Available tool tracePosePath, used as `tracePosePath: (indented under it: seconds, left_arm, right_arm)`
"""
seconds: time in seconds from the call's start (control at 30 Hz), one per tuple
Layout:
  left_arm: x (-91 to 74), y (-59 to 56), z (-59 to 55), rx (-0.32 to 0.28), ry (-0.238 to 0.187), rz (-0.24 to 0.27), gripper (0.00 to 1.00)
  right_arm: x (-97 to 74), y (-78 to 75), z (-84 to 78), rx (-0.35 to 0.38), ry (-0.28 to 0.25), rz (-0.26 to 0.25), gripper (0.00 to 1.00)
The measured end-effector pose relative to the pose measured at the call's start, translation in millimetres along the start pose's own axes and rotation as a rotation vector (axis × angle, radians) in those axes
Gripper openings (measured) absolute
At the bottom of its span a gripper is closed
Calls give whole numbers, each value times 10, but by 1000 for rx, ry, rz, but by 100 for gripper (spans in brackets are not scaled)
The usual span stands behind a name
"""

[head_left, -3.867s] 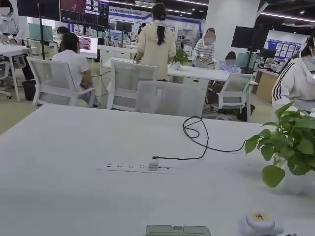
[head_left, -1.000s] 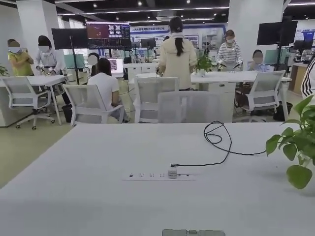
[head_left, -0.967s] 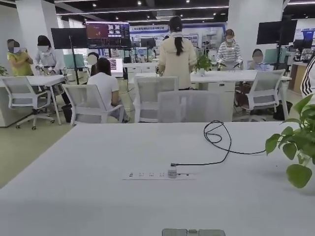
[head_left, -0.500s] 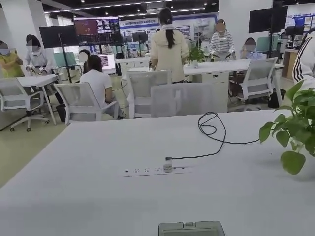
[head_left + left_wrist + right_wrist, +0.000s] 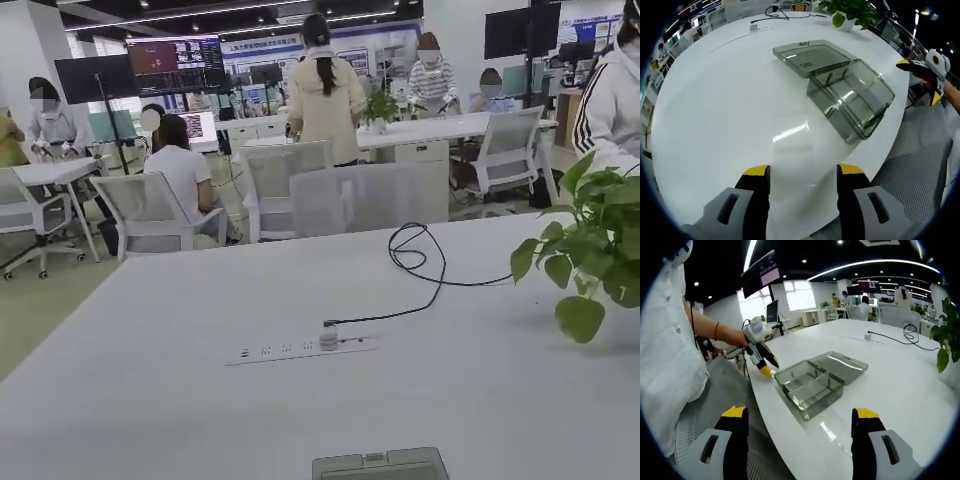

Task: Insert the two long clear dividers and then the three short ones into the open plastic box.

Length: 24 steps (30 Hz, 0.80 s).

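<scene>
While your left claw (image 5: 805, 170) and right claw (image 5: 800, 413) hang wide open, holding nothing, the plastic box (image 5: 855, 100) sits between them, lid (image 5: 810, 57) folded back for loading.

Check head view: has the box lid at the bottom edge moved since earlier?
No. The box lid sits at the same offset from the plug in the power strip, nearer and slightly right; the whole picture shifted, so the camera moved.

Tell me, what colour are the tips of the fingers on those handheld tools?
Yellow tips on dark fingers, clearest in the right gripper view.
</scene>
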<state>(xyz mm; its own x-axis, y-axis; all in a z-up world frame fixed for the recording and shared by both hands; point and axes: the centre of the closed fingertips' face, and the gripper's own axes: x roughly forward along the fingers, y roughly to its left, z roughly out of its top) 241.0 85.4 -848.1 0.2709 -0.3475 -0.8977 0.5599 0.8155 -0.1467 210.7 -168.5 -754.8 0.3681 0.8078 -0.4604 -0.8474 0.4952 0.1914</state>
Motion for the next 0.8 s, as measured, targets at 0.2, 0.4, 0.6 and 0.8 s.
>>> tracePosePath:
  seconds: [0.2,0.4,0.6,0.8]
  left_arm:
    - [0,63,-2,18,27,61,45]
    - [18,80,-18,47,56,122,41]
    - [25,80,-21,33,113,144,37]
    - [26,105,-22,4,146,152,36]
  right_arm:
    - [19,25,-3,-22,2,8,87]
    - [6,-3,-44,-35,15,11,87]
    - [2,-22,-51,-28,6,1,86]
    - [7,-13,-51,-31,5,-4,85]
